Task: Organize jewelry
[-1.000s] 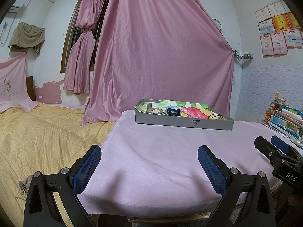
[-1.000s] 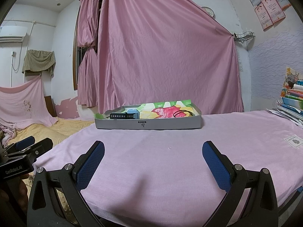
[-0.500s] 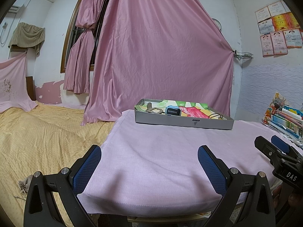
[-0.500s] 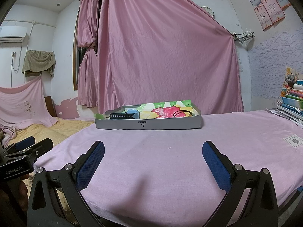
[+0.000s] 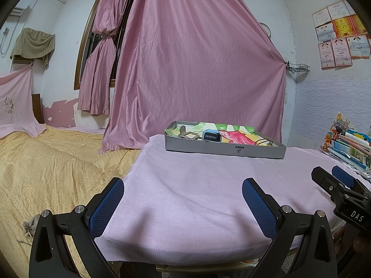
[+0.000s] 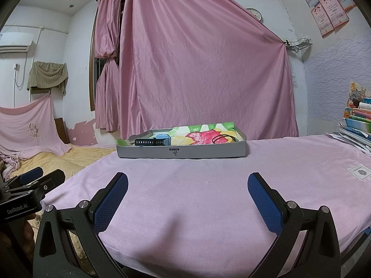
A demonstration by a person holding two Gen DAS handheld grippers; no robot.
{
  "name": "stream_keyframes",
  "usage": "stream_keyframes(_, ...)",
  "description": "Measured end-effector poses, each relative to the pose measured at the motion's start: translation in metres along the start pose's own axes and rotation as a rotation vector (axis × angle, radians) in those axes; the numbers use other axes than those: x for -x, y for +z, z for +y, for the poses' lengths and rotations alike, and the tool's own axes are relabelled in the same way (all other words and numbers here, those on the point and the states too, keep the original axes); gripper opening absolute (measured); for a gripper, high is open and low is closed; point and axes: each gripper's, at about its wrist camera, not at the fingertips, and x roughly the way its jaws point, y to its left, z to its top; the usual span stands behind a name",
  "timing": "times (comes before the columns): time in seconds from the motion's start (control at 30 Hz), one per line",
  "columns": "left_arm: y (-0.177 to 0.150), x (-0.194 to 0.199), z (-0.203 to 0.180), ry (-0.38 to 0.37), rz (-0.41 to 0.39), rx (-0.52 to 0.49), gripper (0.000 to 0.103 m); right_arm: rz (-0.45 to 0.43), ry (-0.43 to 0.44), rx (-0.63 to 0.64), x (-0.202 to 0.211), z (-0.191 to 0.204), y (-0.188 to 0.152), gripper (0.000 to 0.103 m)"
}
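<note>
A shallow grey box (image 5: 222, 149) lined with colourful paper sits at the far side of the pink-covered table (image 5: 197, 192); it also shows in the right wrist view (image 6: 180, 154). Inside lie a light-blue watch (image 5: 211, 136) with a dark strap (image 6: 145, 142), a tan buckle-like piece (image 5: 187, 134) and a thin black loop (image 5: 263, 141), which also shows in the right wrist view (image 6: 222, 138). My left gripper (image 5: 183, 197) is open and empty over the table's near edge. My right gripper (image 6: 187, 192) is open and empty, also at the near edge, well short of the box.
A yellow bedspread (image 5: 46, 166) lies left of the table. A stack of books (image 5: 347, 146) stands at the right edge. A pink curtain (image 5: 197, 69) hangs behind the box. A small white label (image 6: 358, 172) lies on the cloth at right.
</note>
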Motion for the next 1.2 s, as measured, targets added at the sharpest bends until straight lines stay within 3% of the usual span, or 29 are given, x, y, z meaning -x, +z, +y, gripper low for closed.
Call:
stream_keyframes(0.83, 0.0008, 0.0007, -0.0044, -0.005, 0.01, -0.013, 0.102, -0.005, 0.0, -0.004, 0.0042, 0.0008, 0.0015, 0.101)
stream_keyframes(1.2, 0.0068, -0.0047, -0.0021, 0.028, 0.004, 0.0, 0.102, -0.001, 0.0, -0.006, 0.004, 0.0007, 0.0018, 0.101)
